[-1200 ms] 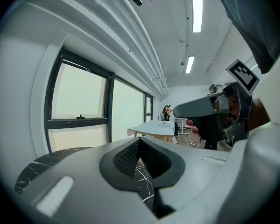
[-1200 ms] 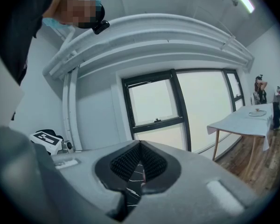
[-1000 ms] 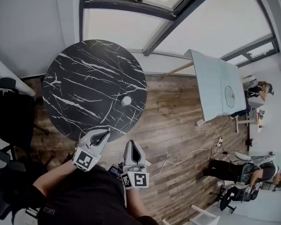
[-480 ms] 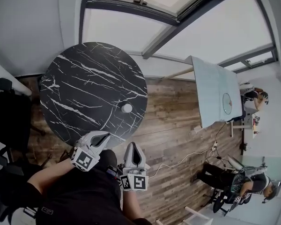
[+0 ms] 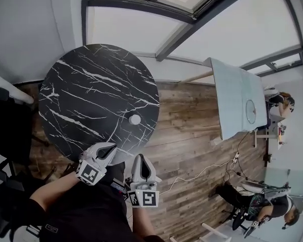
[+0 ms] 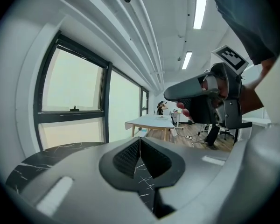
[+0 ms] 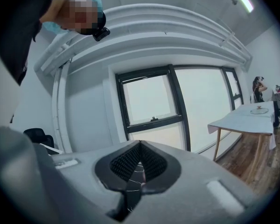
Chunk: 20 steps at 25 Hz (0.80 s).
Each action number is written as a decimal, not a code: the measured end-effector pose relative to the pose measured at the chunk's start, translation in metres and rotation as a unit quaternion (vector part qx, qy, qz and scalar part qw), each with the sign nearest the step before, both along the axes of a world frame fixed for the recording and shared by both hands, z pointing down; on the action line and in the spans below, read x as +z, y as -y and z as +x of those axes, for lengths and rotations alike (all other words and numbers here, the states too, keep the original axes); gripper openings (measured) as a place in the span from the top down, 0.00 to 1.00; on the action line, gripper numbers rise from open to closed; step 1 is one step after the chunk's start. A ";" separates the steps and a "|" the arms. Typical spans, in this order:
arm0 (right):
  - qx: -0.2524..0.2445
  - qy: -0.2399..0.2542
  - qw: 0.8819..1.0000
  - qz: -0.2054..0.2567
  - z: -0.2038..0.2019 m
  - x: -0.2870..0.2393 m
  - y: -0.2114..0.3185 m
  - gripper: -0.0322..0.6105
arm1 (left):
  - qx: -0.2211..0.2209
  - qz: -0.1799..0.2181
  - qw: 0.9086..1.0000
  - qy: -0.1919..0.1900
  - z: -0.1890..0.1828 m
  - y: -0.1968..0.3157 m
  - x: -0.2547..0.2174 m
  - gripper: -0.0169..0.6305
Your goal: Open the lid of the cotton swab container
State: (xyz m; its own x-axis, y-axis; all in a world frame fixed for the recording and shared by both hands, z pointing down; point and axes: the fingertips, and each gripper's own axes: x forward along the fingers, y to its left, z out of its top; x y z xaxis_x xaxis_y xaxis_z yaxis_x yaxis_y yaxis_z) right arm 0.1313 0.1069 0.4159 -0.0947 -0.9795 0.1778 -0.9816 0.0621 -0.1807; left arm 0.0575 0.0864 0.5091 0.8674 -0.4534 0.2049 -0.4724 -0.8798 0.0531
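Head view only: the cotton swab container (image 5: 135, 119), a small white round thing, sits on the round black marble table (image 5: 86, 89) near the edge closest to the person. It's too small to tell how the lid stands. Both grippers are well apart from it, held low in front of the person. The L gripper (image 5: 111, 148) has its tip at the table's near rim. The R gripper (image 5: 140, 158) is just beside it, over the wood floor (image 5: 192, 140). Neither gripper view picks the container out; each sees only a sliver of marble veining thru the slot under its pads.

L gripper view: jaws closed, ribbed pads meeting, nothing btwn them. It also shows the R gripper side-on w/ a hand round it, plus ceiling light strips (image 6: 199, 6).

R gripper view: jaws closed too, pads tip to tip, empty. It looks at a window latch (image 7: 153, 119), w/ a black chair (image 7: 37, 135) at left.

The white table (image 5: 237, 95) shows in all three views.

Writing: each marker cube (image 5: 89, 174) carries a black-and-white square pattern. There's a small tag (image 5: 51, 228) on the person's dark clothing, too small to read.
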 end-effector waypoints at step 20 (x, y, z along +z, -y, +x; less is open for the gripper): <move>-0.009 0.026 0.999 -0.042 0.054 0.057 0.047 0.95 | -0.004 -0.037 0.997 0.061 0.060 0.045 0.079 0.80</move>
